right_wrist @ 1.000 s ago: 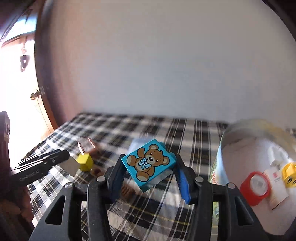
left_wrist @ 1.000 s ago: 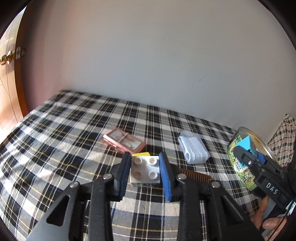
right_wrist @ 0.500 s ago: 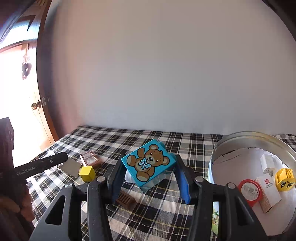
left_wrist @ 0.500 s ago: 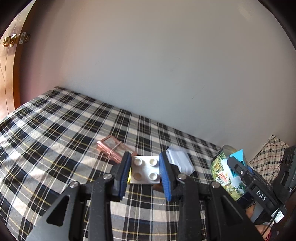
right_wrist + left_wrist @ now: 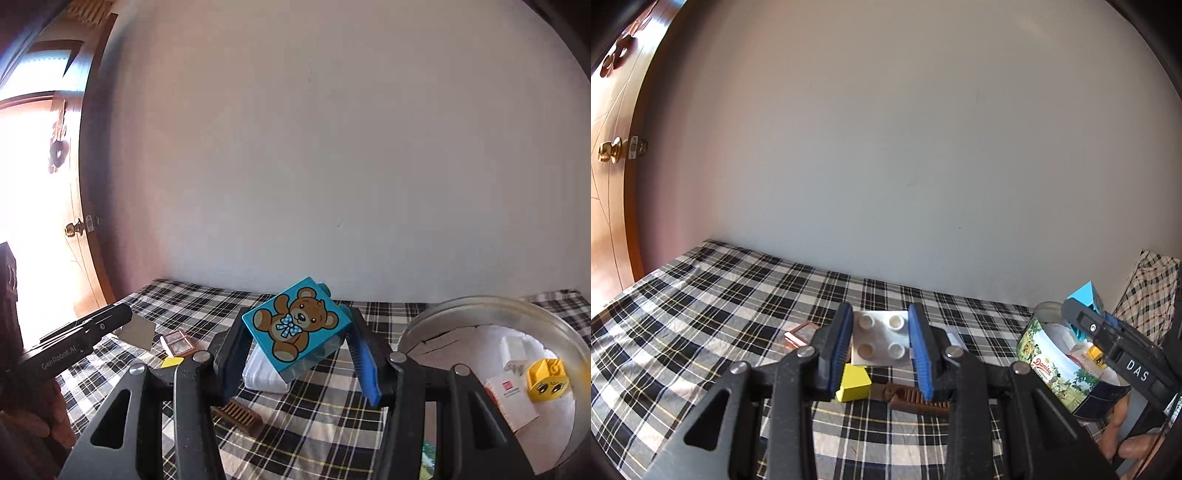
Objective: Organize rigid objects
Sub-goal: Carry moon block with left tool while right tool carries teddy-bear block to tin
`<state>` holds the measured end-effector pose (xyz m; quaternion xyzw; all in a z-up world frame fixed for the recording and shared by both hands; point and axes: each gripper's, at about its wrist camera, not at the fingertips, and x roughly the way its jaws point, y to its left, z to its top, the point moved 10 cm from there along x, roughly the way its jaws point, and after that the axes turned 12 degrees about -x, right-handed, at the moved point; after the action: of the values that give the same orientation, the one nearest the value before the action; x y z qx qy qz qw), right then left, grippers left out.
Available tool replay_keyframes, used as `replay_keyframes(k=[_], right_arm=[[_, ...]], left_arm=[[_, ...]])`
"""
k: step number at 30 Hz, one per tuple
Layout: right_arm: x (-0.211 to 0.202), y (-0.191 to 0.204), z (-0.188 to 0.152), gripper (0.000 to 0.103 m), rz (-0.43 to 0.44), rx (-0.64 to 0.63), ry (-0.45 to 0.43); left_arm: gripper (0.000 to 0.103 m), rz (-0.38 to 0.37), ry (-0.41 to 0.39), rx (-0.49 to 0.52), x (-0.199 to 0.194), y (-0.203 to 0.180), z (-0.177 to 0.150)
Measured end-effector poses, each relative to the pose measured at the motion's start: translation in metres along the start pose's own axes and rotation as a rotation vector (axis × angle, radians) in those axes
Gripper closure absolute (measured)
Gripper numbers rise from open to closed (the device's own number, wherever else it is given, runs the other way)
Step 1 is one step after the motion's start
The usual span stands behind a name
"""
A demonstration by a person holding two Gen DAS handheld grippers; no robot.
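Bear block (image 5: 297, 328) clamped in right jaws beside tin rim (image 5: 480, 301); left jaws clamp grey block (image 5: 881, 343).

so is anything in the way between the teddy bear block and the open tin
Nothing visible blocks it. The right claw holds the teddy bear block in the air, left of the tin. The tin is open, and only a yellow face block and small packets lie at its far side.

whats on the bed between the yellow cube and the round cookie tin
A brown ridged comb-like piece lies on the plaid sheet between the yellow cube and the round cookie tin, seen in the left wrist view.
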<state>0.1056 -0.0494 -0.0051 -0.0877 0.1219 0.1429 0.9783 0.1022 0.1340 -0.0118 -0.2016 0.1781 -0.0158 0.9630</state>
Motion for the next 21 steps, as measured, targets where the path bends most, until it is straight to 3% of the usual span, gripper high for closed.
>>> replay_keyframes(k=[15,21], right_arm=[[-0.020,-0.032,-0.021,0.050,-0.087,-0.084,0.025],[-0.028,-0.056,-0.022,0.050,-0.107,-0.022,0.017]], left_arm=[[0.073,-0.046,-0.003,0.010,-0.006,-0.034,-0.010],[0.073,-0.048,-0.012,0.048,-0.003,-0.057,-0.015]])
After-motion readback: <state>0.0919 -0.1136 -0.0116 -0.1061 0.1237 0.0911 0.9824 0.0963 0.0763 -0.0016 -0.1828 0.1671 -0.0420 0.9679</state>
